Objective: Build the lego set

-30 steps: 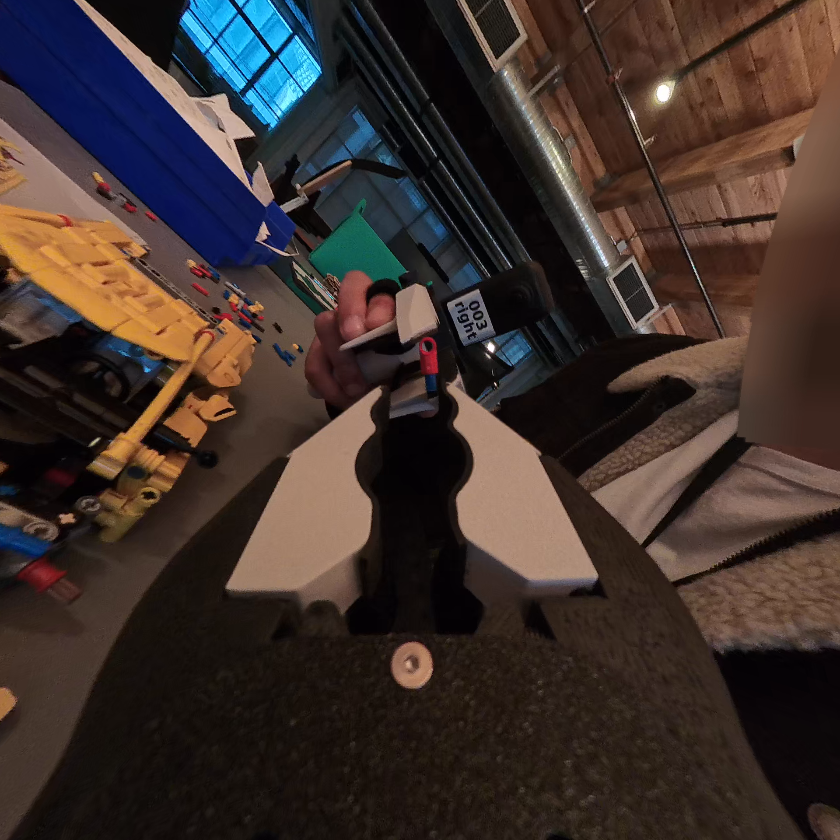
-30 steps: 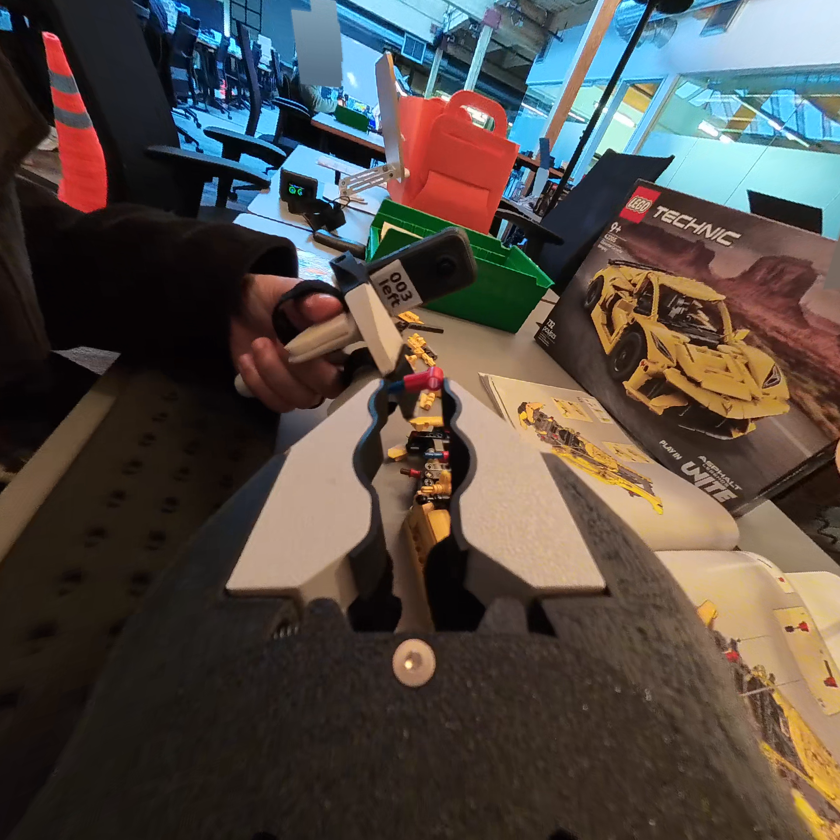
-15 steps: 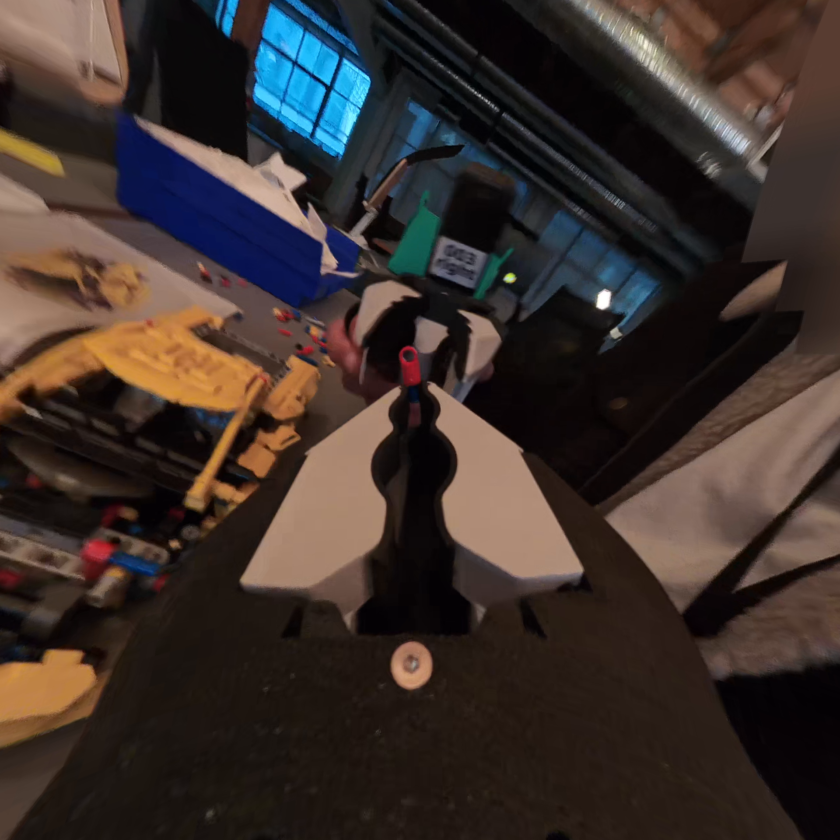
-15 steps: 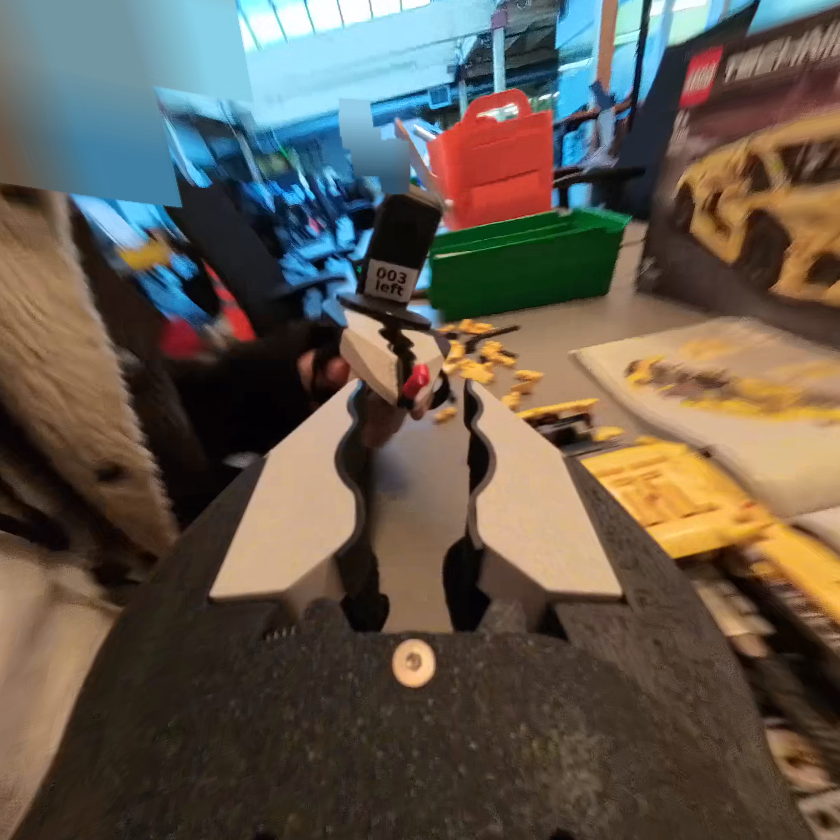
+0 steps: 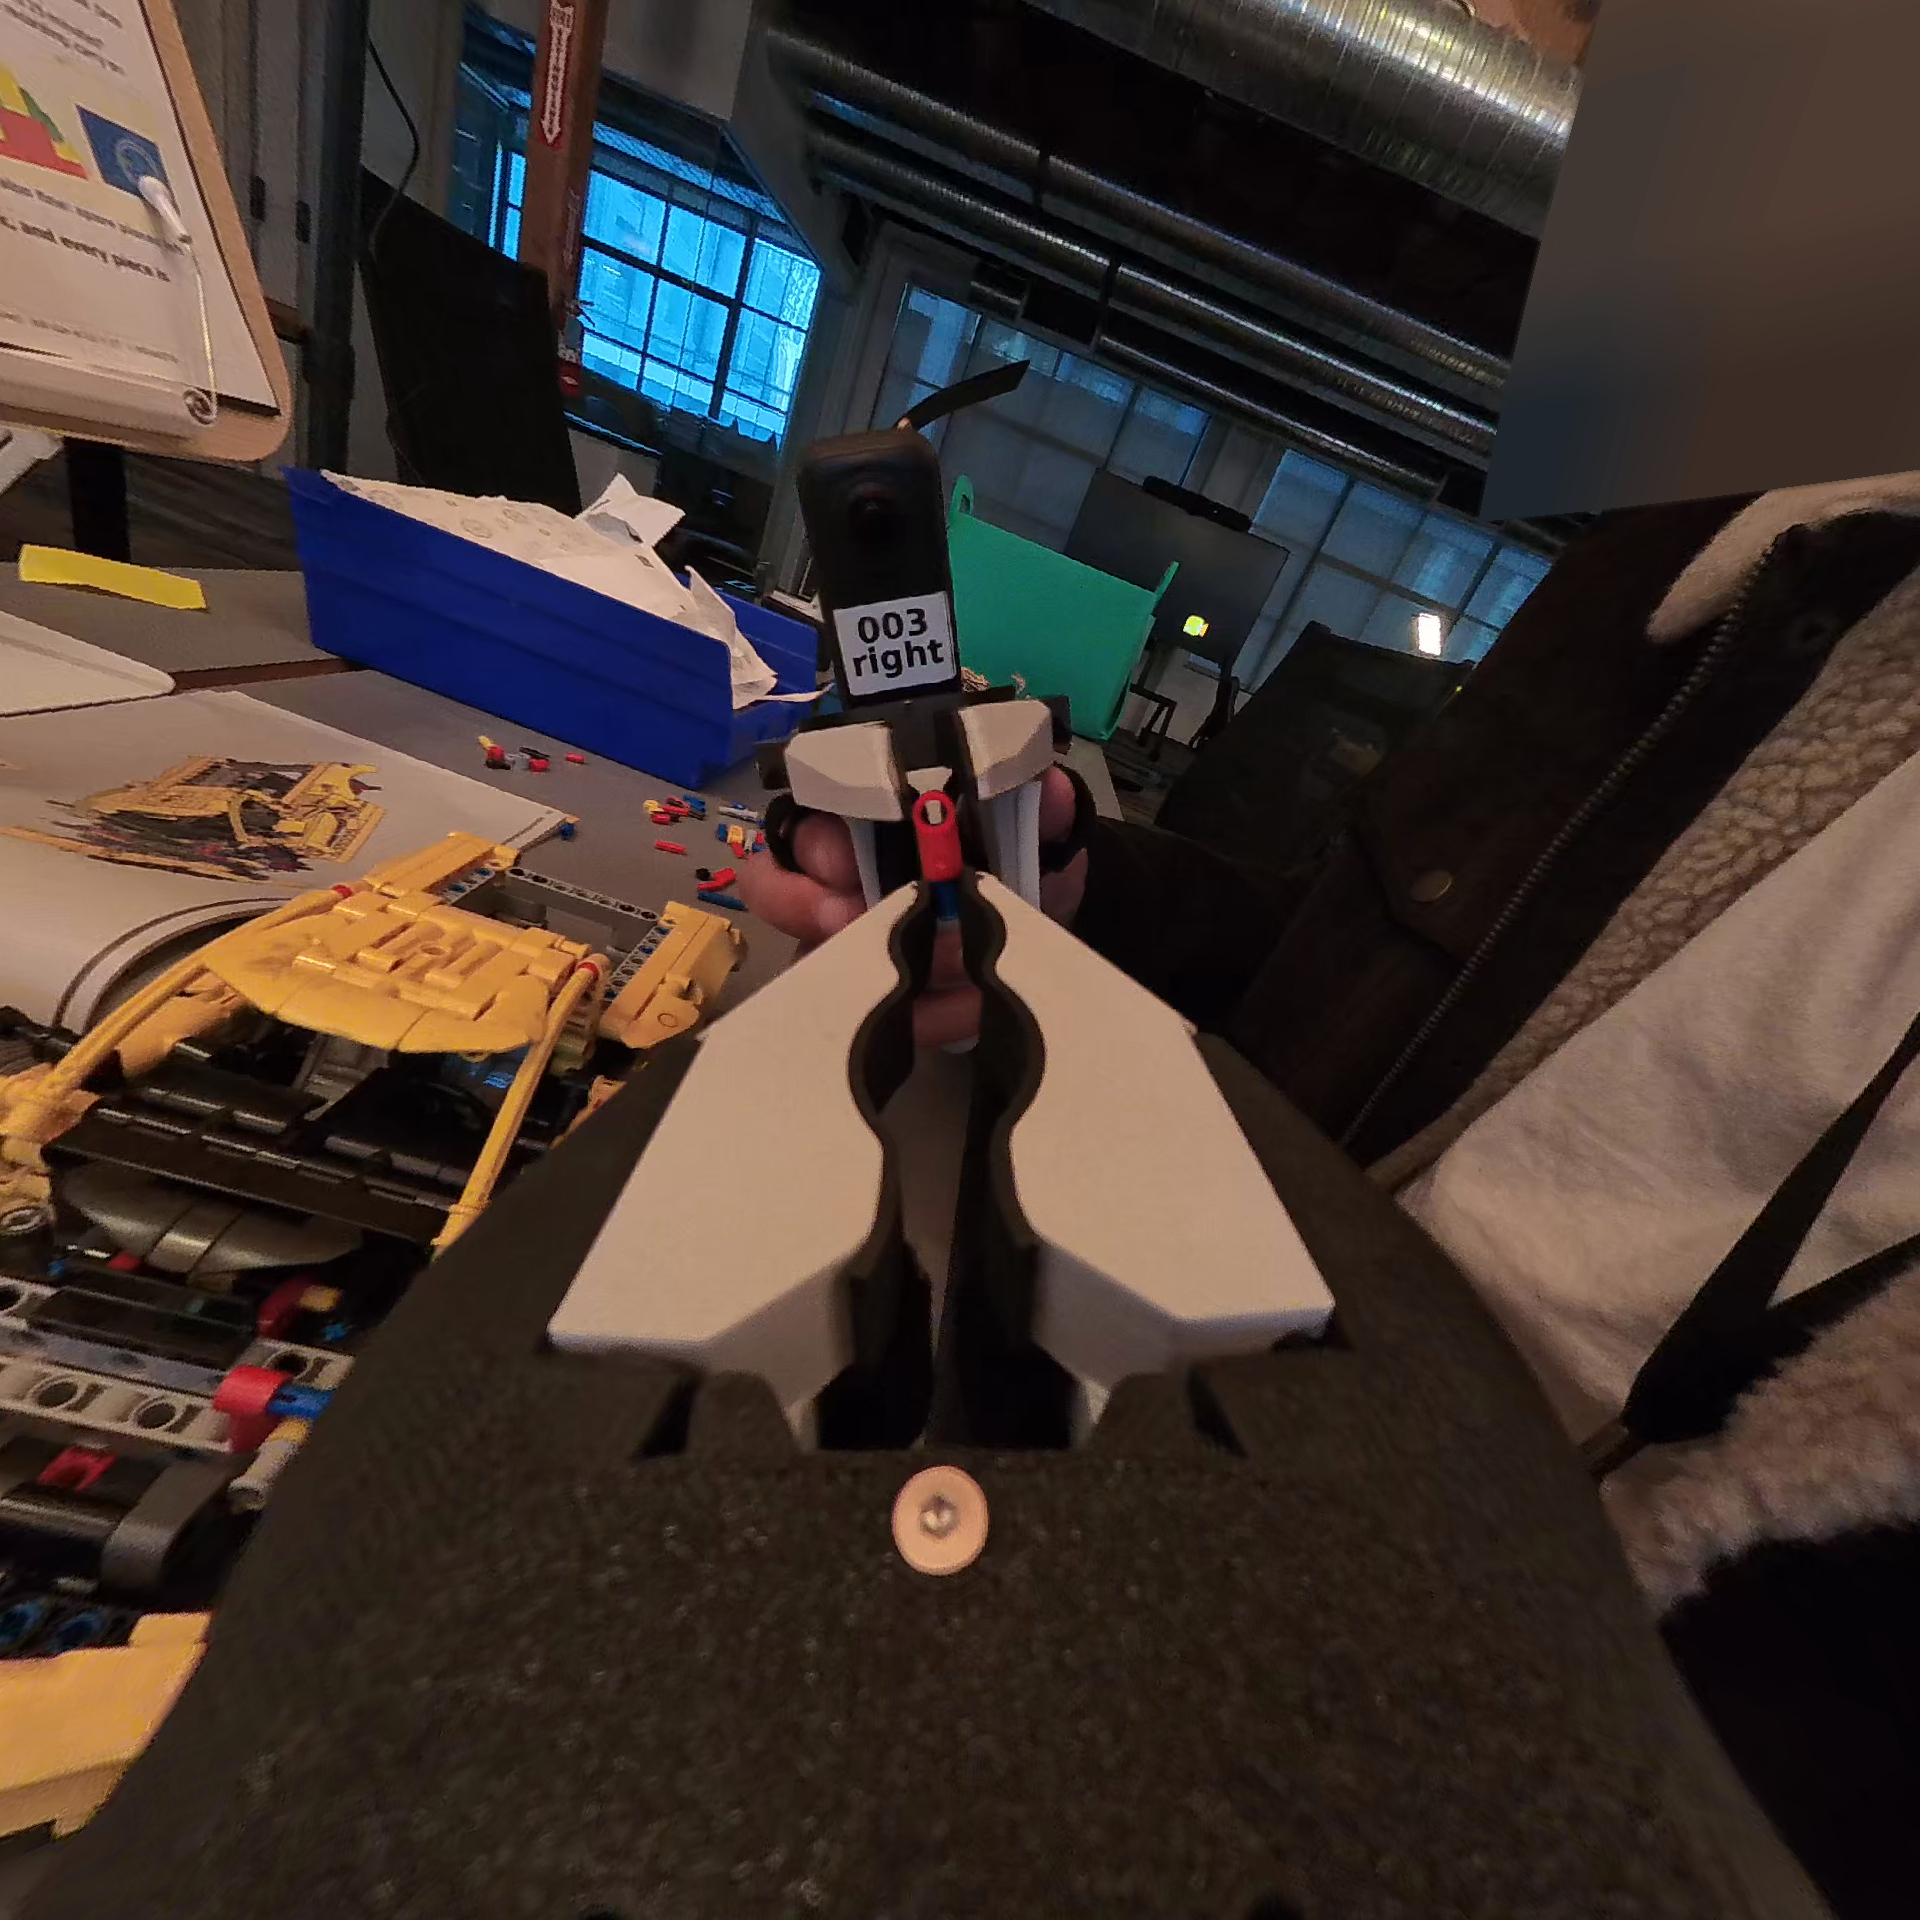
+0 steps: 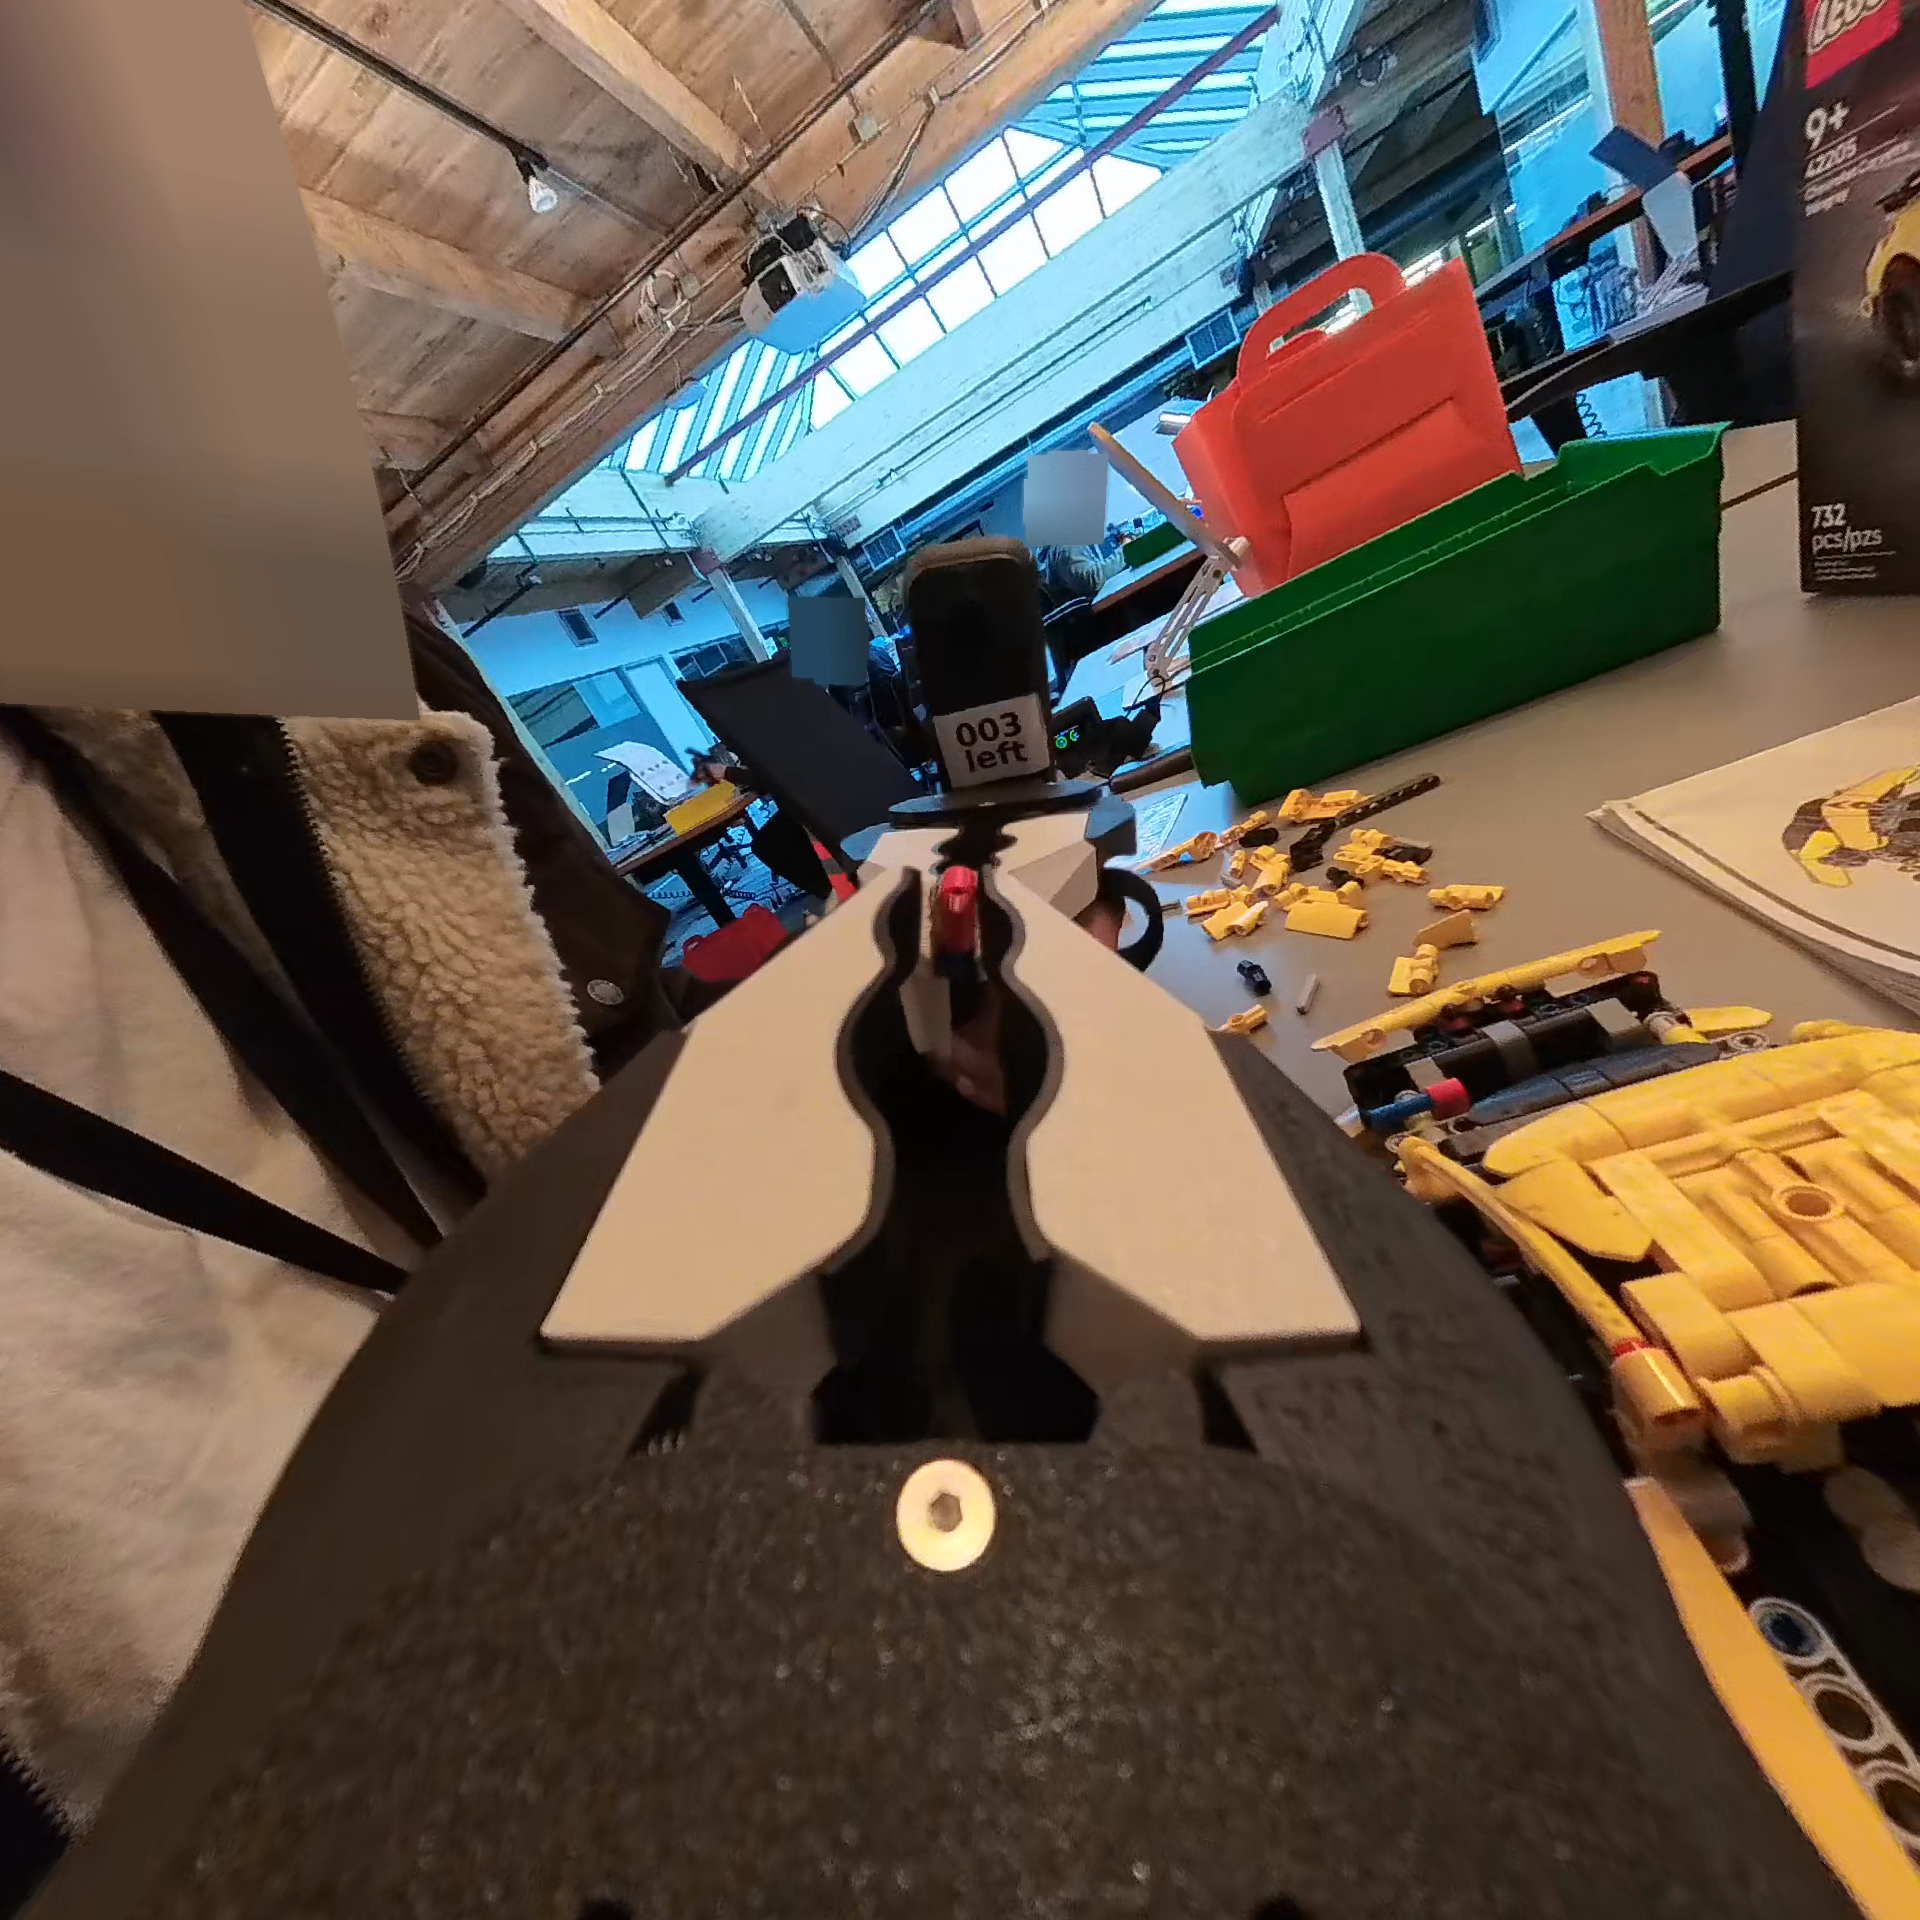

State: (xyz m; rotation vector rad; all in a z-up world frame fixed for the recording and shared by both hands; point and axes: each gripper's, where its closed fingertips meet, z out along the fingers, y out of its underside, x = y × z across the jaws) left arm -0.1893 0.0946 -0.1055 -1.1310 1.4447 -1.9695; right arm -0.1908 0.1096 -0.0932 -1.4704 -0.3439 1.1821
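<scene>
Your left claw (image 5: 940,894) is clamped on a small red-and-blue pin (image 5: 935,844), held up in the air above the worktop (image 6: 1558,727), facing your right claw (image 6: 956,894). The right claw's fingers stand close about the pin's red end; whether they grip it, I cannot tell. The yellow car (image 5: 416,966) sits on the worktop beside both.
</scene>
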